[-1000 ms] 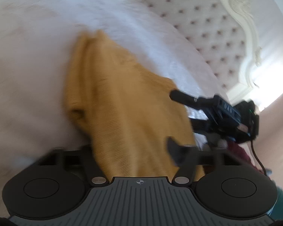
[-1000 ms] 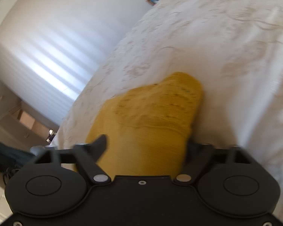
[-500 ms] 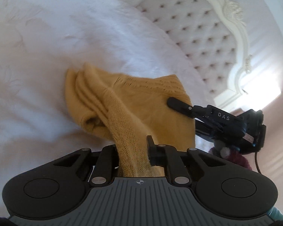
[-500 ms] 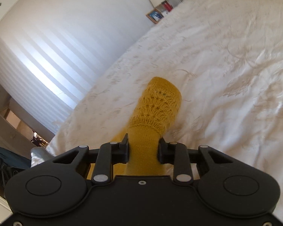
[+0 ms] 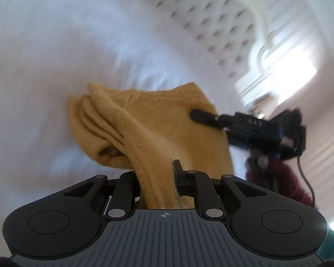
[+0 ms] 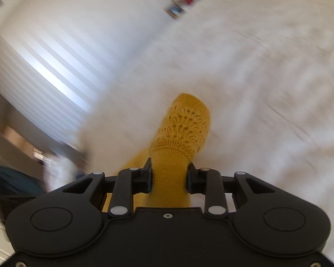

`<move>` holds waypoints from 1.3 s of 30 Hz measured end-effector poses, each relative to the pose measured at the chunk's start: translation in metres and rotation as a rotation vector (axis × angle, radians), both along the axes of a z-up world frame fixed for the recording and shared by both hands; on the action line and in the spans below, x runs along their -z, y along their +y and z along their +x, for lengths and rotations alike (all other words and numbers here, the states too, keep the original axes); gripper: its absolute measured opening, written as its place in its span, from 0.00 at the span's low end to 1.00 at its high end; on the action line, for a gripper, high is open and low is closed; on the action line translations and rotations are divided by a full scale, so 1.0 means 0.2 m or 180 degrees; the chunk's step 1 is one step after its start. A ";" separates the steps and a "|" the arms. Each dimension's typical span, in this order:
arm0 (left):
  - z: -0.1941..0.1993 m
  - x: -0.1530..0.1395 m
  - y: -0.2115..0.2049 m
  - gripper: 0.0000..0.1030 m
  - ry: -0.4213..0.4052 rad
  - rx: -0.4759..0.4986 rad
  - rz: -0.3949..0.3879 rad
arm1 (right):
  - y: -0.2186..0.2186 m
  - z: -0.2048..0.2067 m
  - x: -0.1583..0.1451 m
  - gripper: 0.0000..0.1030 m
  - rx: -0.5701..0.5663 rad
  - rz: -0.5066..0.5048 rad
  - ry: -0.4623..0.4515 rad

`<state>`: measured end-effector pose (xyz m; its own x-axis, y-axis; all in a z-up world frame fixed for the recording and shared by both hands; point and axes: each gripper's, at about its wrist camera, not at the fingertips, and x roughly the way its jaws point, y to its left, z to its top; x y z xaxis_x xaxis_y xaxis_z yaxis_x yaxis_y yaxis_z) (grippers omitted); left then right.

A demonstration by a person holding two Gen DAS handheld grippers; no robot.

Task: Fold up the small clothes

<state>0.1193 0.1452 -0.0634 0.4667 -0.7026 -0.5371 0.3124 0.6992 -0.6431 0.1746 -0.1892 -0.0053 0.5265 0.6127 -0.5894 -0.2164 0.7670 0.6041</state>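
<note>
The left claw [image 5: 154,178] is pinching a bunched fold of the mustard knit garment [image 5: 158,122], its fingers closed tight on the cloth. The right claw [image 6: 169,176] is clamping the garment's lacy-edged part [image 6: 184,122] the same way. The garment is hanging stretched between both claws above the white bed [image 5: 44,55], toward the tufted headboard [image 5: 211,22]; both views are motion-blurred.
</note>
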 end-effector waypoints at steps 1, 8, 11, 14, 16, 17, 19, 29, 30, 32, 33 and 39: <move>-0.03 0.09 -0.02 0.15 0.0132 -0.0009 0.0134 | 0.01 -0.03 0.07 0.39 0.0011 -0.0228 0.0063; -0.14 0.35 -0.02 0.18 0.0272 -0.0178 0.0586 | -0.07 -0.14 0.27 0.55 0.0440 -0.0412 0.0159; -0.16 0.33 -0.01 0.19 0.0255 -0.0179 0.0699 | -0.10 -0.18 0.23 0.59 0.0544 -0.0470 0.0056; -0.19 0.26 -0.02 0.22 0.0104 -0.0102 0.0926 | -0.16 -0.24 0.17 0.59 0.0687 -0.0447 -0.0095; -0.21 0.17 -0.03 0.22 -0.0123 -0.0081 0.1084 | -0.19 -0.26 0.14 0.60 0.0752 -0.0487 -0.0189; -0.21 0.12 -0.04 0.26 -0.0276 -0.0085 0.1132 | -0.20 -0.27 0.13 0.61 0.0770 -0.0510 -0.0230; -0.20 0.03 -0.04 0.41 -0.0521 -0.0129 0.1174 | -0.21 -0.28 0.12 0.61 0.0781 -0.0559 -0.0292; 0.25 0.05 -0.17 0.55 -0.0565 -0.0416 0.1023 | -0.07 -0.30 0.12 0.61 0.0561 -0.0759 -0.0481; 0.26 0.06 -0.18 0.55 -0.0560 -0.0413 0.1028 | -0.06 -0.30 0.12 0.61 0.0553 -0.0772 -0.0497; 0.30 0.07 -0.20 0.55 -0.0578 -0.0379 0.1054 | -0.06 -0.31 0.11 0.61 0.0545 -0.0809 -0.0528; 0.31 0.07 -0.22 0.54 -0.0602 -0.0347 0.1061 | -0.05 -0.31 0.11 0.61 0.0542 -0.0826 -0.0537; 0.33 0.13 -0.24 0.54 -0.0496 -0.0386 0.1226 | -0.06 -0.32 0.12 0.61 0.0546 -0.0811 -0.0529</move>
<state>0.1854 0.0970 -0.0887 0.6299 -0.3997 -0.6659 0.2859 0.9165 -0.2797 0.1113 -0.2017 -0.0297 0.7107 0.3512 -0.6095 -0.1506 0.9223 0.3559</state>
